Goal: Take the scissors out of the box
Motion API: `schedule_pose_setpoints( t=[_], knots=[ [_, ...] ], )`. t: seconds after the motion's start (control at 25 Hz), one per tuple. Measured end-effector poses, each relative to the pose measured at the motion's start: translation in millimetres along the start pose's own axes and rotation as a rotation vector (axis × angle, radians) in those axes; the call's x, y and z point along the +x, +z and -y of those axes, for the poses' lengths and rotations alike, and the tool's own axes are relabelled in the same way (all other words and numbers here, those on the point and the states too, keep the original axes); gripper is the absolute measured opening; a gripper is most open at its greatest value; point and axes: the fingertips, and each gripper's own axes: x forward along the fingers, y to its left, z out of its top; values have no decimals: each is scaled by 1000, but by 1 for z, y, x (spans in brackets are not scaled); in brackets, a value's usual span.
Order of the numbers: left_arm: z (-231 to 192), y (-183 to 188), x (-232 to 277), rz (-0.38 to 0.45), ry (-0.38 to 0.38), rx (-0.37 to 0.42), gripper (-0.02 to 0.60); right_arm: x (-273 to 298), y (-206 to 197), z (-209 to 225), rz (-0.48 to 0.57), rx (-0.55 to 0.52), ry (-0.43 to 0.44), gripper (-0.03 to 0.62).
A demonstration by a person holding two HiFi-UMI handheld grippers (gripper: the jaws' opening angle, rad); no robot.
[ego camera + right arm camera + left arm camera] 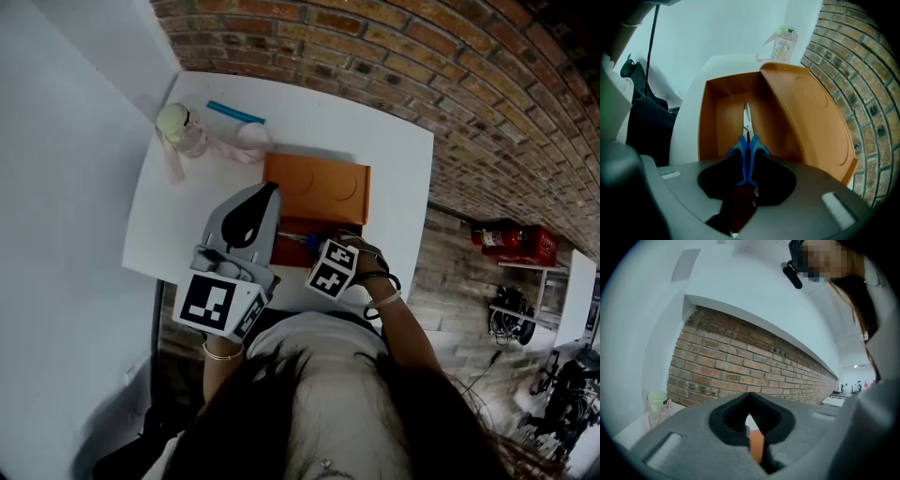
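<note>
Gripping is done and lifting out is what remains, by my reading. The right gripper has its jaws pinched on the blue handles of the scissors. The metal blades run away from the jaws along the middle of the orange box, inside its walls. So the scissors are caught but not yet out of the box. To finish, the right gripper has to raise them clear of the box walls and bring them away. The lid stands swung open off one long side of the box, so nothing covers the way up.

In the head view the right gripper's marker cube sits at the near edge of the box, with a bit of blue handle showing just beyond it over the box opening.

The left gripper takes no part in the hold. Its jaws are pressed together at the tips, and only the hollow between the pads stays open. Nothing is held there; a patch of the orange box shows through the gap. In the head view it hovers beside the box on the person's left, above the white table.

A pale-capped bottle with a pink strap stands well beyond the box, near the far corner of the table.
</note>
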Motion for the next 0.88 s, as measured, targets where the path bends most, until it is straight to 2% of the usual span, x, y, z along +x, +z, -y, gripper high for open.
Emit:
schedule_pose_setpoints(
  t=[0.88],
  knots=[
    [17,9,-11,12,-50,31,0,-26,2,5,73,64,-102,97]
  ],
)
